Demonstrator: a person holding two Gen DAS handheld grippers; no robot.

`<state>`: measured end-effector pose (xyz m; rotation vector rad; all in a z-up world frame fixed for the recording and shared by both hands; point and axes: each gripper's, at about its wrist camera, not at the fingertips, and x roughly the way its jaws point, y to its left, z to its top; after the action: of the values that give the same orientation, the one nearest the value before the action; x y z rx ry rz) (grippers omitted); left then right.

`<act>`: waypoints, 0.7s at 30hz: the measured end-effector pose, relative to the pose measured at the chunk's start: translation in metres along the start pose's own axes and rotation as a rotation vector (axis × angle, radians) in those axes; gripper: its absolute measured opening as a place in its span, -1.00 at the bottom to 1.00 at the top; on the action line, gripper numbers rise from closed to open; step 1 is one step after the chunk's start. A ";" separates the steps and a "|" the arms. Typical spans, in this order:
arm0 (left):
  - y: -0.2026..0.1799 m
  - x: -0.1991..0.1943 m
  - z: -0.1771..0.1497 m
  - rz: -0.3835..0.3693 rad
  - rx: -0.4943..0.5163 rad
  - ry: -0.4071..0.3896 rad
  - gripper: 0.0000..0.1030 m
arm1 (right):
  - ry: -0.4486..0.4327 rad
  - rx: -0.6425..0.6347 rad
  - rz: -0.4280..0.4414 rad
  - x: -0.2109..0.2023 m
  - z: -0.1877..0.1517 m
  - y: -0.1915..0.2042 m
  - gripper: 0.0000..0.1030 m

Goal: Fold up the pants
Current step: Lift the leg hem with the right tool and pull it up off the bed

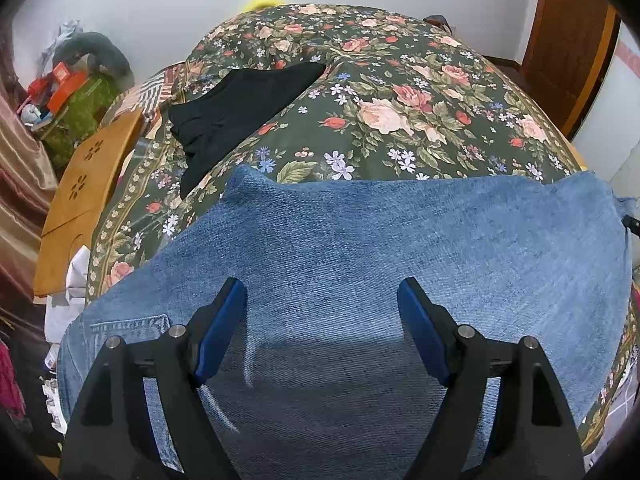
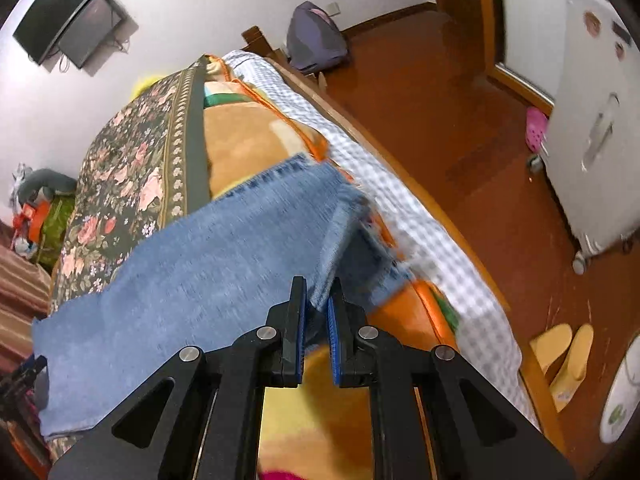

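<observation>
- While the jeans (image 1: 360, 248) lie across the bed (image 1: 380, 92), long axis running left to right, the left gripper (image 1: 322, 328) hovers above the middle, fingers wide and empty.
- The right gripper (image 2: 318, 308), fingers narrow, pinches what looks like the blurred hem end, so it's nearer that end.

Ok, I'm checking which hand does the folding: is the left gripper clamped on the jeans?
No, the left gripper hangs with its jaws wide apart above the jeans, gripping nothing.
</observation>
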<state>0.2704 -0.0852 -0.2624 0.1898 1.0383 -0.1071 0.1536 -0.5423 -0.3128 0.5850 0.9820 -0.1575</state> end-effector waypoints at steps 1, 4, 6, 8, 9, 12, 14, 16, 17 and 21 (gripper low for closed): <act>-0.001 0.000 0.000 0.004 0.002 -0.001 0.53 | -0.002 -0.004 -0.009 -0.002 -0.001 -0.002 -0.84; -0.001 -0.001 -0.001 0.011 0.006 -0.004 0.54 | 0.003 -0.032 -0.050 0.000 -0.003 -0.002 -0.84; -0.002 -0.001 -0.001 0.013 0.007 -0.006 0.53 | 0.003 -0.045 -0.069 0.000 -0.003 -0.003 -0.84; -0.001 -0.001 -0.001 0.012 0.007 -0.006 0.54 | -0.008 -0.082 -0.130 0.000 -0.002 -0.002 -0.84; -0.002 -0.001 -0.001 0.011 0.005 -0.005 0.54 | -0.006 -0.091 -0.136 0.000 -0.002 -0.004 -0.83; 0.000 -0.001 -0.002 0.001 -0.003 -0.003 0.54 | 0.007 -0.114 -0.198 -0.002 0.002 -0.008 -0.68; 0.001 -0.002 -0.002 0.001 -0.003 0.000 0.54 | 0.017 -0.128 -0.248 -0.005 0.006 -0.010 -0.65; 0.000 -0.005 -0.002 0.004 0.006 0.001 0.53 | 0.013 -0.126 -0.291 -0.015 0.012 -0.011 -0.56; 0.000 -0.008 -0.001 0.006 0.009 -0.003 0.53 | 0.001 -0.127 -0.304 -0.023 0.014 -0.010 -0.56; -0.002 -0.029 0.004 -0.029 0.006 -0.040 0.53 | -0.050 -0.107 -0.213 -0.051 0.017 0.010 -0.40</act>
<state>0.2590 -0.0877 -0.2359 0.1772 1.0008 -0.1397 0.1412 -0.5499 -0.2600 0.3767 0.9969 -0.3054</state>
